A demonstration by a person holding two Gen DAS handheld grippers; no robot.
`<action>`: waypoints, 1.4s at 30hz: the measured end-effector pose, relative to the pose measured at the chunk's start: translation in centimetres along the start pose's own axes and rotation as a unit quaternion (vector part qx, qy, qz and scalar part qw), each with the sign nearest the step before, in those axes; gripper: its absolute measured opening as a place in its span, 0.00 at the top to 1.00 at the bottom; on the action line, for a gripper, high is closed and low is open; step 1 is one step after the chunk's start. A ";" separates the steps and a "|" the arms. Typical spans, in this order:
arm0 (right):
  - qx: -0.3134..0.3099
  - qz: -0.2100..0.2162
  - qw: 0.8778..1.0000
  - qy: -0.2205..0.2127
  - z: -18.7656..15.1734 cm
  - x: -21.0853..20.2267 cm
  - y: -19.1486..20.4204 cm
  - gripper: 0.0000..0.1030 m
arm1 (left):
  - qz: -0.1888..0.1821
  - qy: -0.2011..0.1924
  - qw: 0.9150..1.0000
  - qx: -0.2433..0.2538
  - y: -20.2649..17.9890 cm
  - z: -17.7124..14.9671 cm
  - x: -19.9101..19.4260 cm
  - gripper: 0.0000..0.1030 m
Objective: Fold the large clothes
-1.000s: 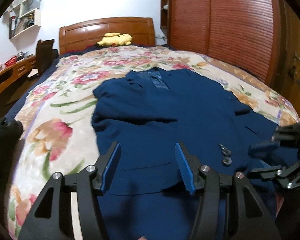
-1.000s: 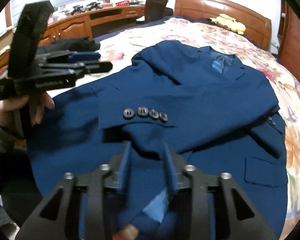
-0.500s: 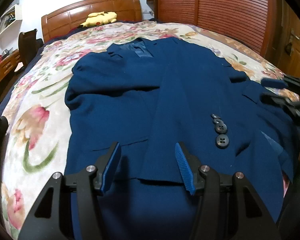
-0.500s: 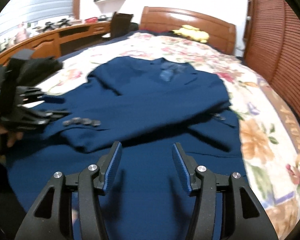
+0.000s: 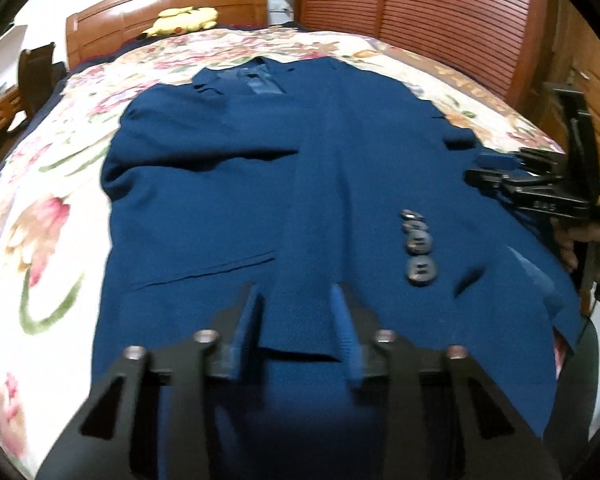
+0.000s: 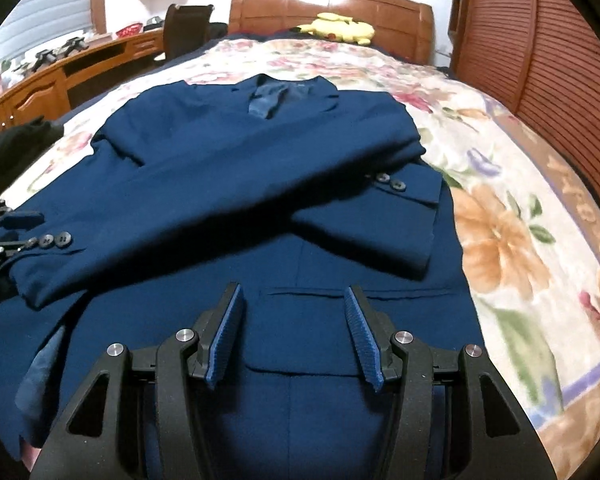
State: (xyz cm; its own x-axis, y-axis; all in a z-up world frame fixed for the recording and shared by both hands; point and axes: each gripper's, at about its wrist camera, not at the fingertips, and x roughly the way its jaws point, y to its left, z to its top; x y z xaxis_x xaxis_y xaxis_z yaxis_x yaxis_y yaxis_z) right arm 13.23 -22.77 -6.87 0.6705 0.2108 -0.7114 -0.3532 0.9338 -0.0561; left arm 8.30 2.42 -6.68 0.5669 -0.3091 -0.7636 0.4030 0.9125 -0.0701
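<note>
A navy blue suit jacket [image 5: 228,184] lies front up on the floral bedspread [image 5: 44,216], collar toward the headboard, both sleeves folded across its front. My left gripper [image 5: 294,324] is low over the hem, its jaws partly closed around the cuff end of one sleeve [image 5: 316,264], whose buttons [image 5: 419,246] lie to the right. My right gripper [image 6: 292,332] is open and empty above the jacket [image 6: 260,168] near a flap pocket [image 6: 356,292]. The other sleeve's cuff [image 6: 404,216] lies ahead of it. Each gripper shows at the edge of the other's view.
A yellow plush toy [image 6: 340,28] lies by the wooden headboard [image 6: 332,4]. A slatted wooden wardrobe [image 5: 420,16] runs along the bed's right side. A wooden desk [image 6: 40,80] and a dark chair [image 6: 186,28] stand on the left.
My left gripper has dropped toward the sleeve cuff and its jaws have narrowed around it. My right gripper opened earlier and has shifted right, over the pocket.
</note>
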 end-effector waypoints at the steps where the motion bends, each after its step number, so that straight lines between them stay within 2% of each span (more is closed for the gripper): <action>1: -0.002 0.000 1.000 -0.001 0.0 0.0 0.1 0.48 | 0.002 0.001 1.000 0.006 -0.3 0.0 -0.1 0.83; 2: -0.004 -0.001 1.000 -0.002 -0.1 -0.1 0.2 0.48 | 0.003 -0.002 1.000 0.011 -0.5 0.1 -0.2 0.93; 4: -0.006 0.000 1.000 -0.005 -0.3 -0.1 0.4 0.48 | 0.014 -0.013 1.000 0.015 -0.7 0.4 -0.7 0.98; 8: -0.001 0.006 1.000 -0.012 -0.5 -0.2 0.1 0.48 | 0.043 -0.070 0.997 -0.007 0.5 1.7 -3.1 0.98; 10: 0.004 0.011 1.000 -0.013 -0.6 -0.2 0.0 0.48 | 0.053 -0.100 0.993 -0.031 2.0 2.3 -4.4 0.98; 12: 0.006 0.015 1.000 -0.012 -0.6 -0.2 0.0 0.48 | 0.078 -0.126 0.988 -0.051 3.4 2.7 -5.3 0.98; 14: 0.008 0.018 1.000 -0.012 -0.6 -0.1 -0.1 0.48 | 0.094 -0.128 0.986 -0.057 4.4 3.0 -5.4 0.98; 16: 0.008 0.020 1.000 -0.012 -0.6 -0.1 -0.1 0.47 | 0.092 -0.124 0.986 -0.066 5.2 3.0 -4.8 0.97; 21: 0.006 0.019 1.000 -0.009 -0.7 0.0 0.1 0.47 | 0.106 -0.108 0.987 -0.059 5.2 2.6 -3.9 0.85; 23: 0.005 0.019 1.000 -0.009 -0.7 -0.1 0.2 0.46 | 0.103 -0.110 0.987 -0.058 5.1 2.2 -4.1 0.72; 26: 0.005 0.019 1.000 -0.010 -0.7 -0.1 0.2 0.46 | 0.098 -0.116 0.987 -0.054 4.7 1.7 -4.9 0.63; 34: 0.005 0.019 1.000 -0.010 -0.7 -0.1 0.2 0.46 | 0.091 -0.129 0.986 -0.046 3.4 -0.1 -6.8 0.52; 42: 0.005 0.017 1.000 -0.010 -0.7 0.0 0.2 0.46 | 0.095 -0.137 0.985 -0.054 2.8 -1.9 -8.1 0.49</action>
State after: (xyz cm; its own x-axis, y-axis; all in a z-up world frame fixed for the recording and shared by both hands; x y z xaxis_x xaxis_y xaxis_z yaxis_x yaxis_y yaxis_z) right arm 12.69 -22.74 -7.35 0.6708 0.2481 -0.6989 -0.3700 0.9287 -0.0254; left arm 3.47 8.00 -1.97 0.8026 -0.1777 -0.5695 0.2011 0.9793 -0.0222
